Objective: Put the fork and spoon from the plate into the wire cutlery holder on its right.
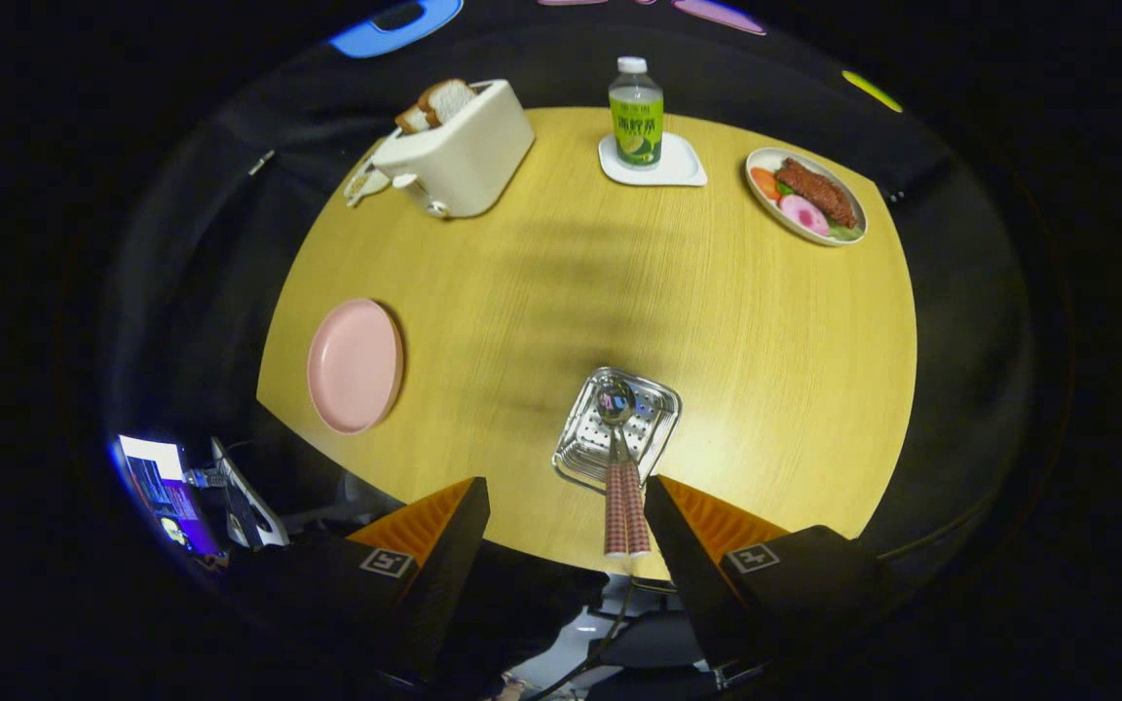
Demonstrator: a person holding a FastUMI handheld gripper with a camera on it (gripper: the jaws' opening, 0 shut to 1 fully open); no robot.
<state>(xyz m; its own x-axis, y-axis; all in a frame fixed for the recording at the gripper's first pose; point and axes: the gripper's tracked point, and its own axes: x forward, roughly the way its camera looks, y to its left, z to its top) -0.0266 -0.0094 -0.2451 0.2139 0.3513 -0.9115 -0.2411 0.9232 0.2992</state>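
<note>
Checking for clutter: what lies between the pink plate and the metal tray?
Only bare tabletop lies between pink plate and tray, seen in gripper view.

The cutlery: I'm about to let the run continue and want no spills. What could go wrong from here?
1. The fork and spoon lie together with handles side by side, between the open gripper fingers; closing may pinch one and let the other slip.
2. The handles overhang the tray near the table edge; a nudge could knock them to the floor.
3. The tray looks light and might slide if the fingers catch it.
</note>
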